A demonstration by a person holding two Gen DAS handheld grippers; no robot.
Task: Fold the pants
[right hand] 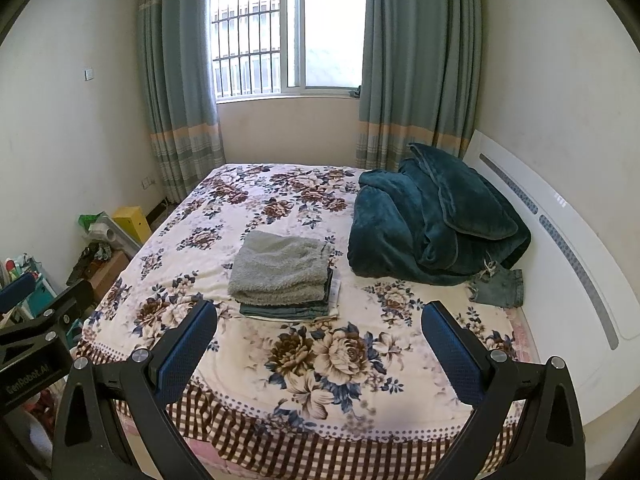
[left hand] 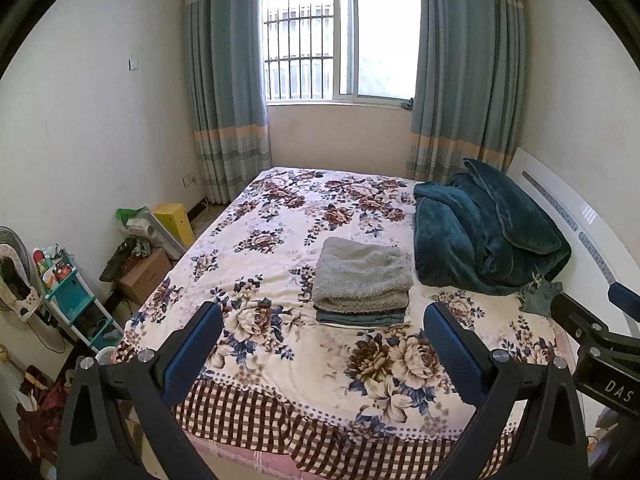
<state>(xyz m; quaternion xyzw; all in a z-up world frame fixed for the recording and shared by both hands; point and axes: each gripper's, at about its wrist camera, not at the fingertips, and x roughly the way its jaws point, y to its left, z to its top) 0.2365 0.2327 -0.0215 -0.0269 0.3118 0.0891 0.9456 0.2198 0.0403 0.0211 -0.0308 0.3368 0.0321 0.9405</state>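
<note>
Evidently neither tool had anything in hand: the left gripper [left hand: 322, 344] and the right gripper [right hand: 320, 342] both hung above the foot of the bed [right hand: 224, 216] with jaws spread wide and touching nothing. Straight ahead of both lay a folded stack [right hand: 282, 274], well apart from the fingertips. The only unfolded garment I could pick out was a scrap of denim [right hand: 498, 286], perhaps pants, beside the teal blanket [right hand: 432, 224], off to the right and nearer the right gripper; its long axis could not be judged.
</note>
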